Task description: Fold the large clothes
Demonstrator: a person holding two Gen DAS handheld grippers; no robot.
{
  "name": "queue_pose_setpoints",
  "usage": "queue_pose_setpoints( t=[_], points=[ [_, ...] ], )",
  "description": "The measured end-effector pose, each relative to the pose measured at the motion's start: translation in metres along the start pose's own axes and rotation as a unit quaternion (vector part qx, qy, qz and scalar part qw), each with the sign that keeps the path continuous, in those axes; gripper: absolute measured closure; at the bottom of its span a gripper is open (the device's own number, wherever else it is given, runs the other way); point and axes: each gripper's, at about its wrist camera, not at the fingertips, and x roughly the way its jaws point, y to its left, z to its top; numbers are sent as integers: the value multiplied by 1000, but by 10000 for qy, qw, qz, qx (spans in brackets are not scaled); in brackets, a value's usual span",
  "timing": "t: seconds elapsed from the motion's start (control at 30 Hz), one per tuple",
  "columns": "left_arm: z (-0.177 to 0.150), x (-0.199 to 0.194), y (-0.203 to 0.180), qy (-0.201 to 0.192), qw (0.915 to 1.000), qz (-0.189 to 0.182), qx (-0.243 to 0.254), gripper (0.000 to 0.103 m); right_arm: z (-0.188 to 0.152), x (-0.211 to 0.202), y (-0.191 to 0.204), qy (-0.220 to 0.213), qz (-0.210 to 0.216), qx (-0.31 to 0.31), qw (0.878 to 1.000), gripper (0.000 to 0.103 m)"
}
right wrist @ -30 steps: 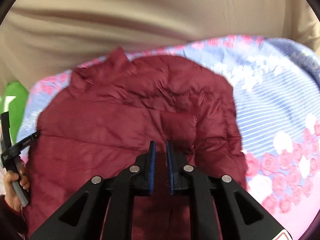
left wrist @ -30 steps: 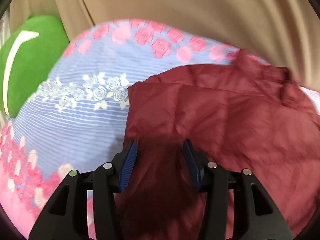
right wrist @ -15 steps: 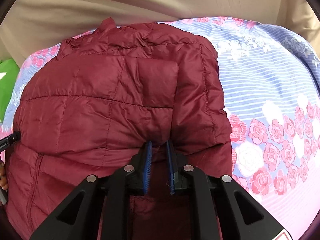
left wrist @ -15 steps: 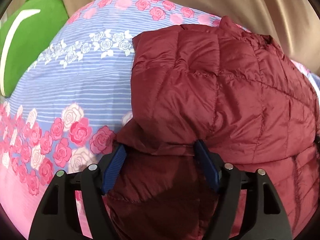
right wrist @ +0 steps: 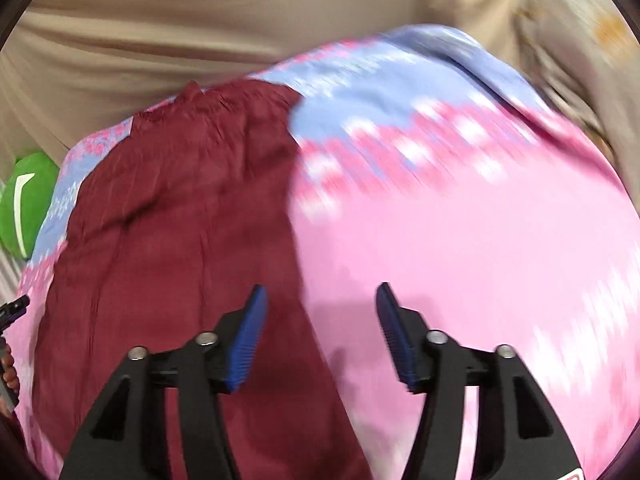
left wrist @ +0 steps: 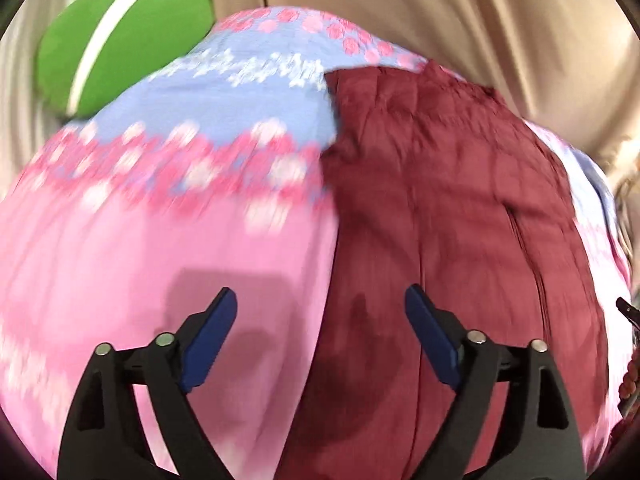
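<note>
A dark red quilted jacket [left wrist: 440, 208] lies spread on a bed covered by a pink and blue floral sheet [left wrist: 160, 240]. In the left wrist view my left gripper [left wrist: 320, 320] is open and empty, hovering over the jacket's left edge near its bottom. In the right wrist view the jacket [right wrist: 180, 220] fills the left half, and my right gripper [right wrist: 320, 320] is open and empty above its right edge. Both views are motion-blurred.
A green pillow [left wrist: 120, 36] lies at the far left of the bed; it also shows in the right wrist view [right wrist: 24, 204]. Beige curtain [right wrist: 200, 20] hangs behind the bed. The floral sheet [right wrist: 480, 260] stretches to the right.
Both grippers let go of the jacket and opened wide. They pulled back and outward toward the jacket's side edges. The lifted fold now lies flat on the bed.
</note>
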Motion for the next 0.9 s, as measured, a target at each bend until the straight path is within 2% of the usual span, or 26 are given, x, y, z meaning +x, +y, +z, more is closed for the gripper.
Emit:
queue_pose_setpoints(
  t=[0.1, 0.13, 0.2, 0.3, 0.47, 0.67, 0.77, 0.83, 0.9],
  points=[
    [-46, -31, 10, 148, 9997, -165, -86, 16, -55, -35, -27, 9, -232, 213, 9995, 40],
    [-57, -37, 10, 177, 9995, -246, -132, 16, -67, -41, -30, 20, -196, 288, 9994, 40],
    [-77, -51, 12, 223, 9983, -471, -274, 16, -90, -56, -38, 16, 18, 490, 9988, 38],
    [-103, -64, 11, 248, 9926, -1035, -582, 13, -119, -74, -49, -137, 679, 933, 9932, 32],
    [-125, -62, 4, 431, 9865, -1328, -851, 13, -129, -71, -43, -163, 1210, 1310, 9838, 31],
    [-131, -52, 7, 397, 9798, -1495, -1270, 13, -133, -56, -39, -111, 1186, 1484, 9817, 28],
    [-132, -50, 5, 327, 9779, -1569, -1346, 14, -133, -46, -42, -140, 1284, 1734, 9763, 27],
    [-132, -51, 2, 278, 9789, -1552, -1297, 24, -130, -43, -42, -126, 1387, 1817, 9734, 27],
    [-131, -50, -1, 277, 9789, -1579, -1265, 36, -128, -39, -40, -145, 1501, 1898, 9702, 31]
  ],
)
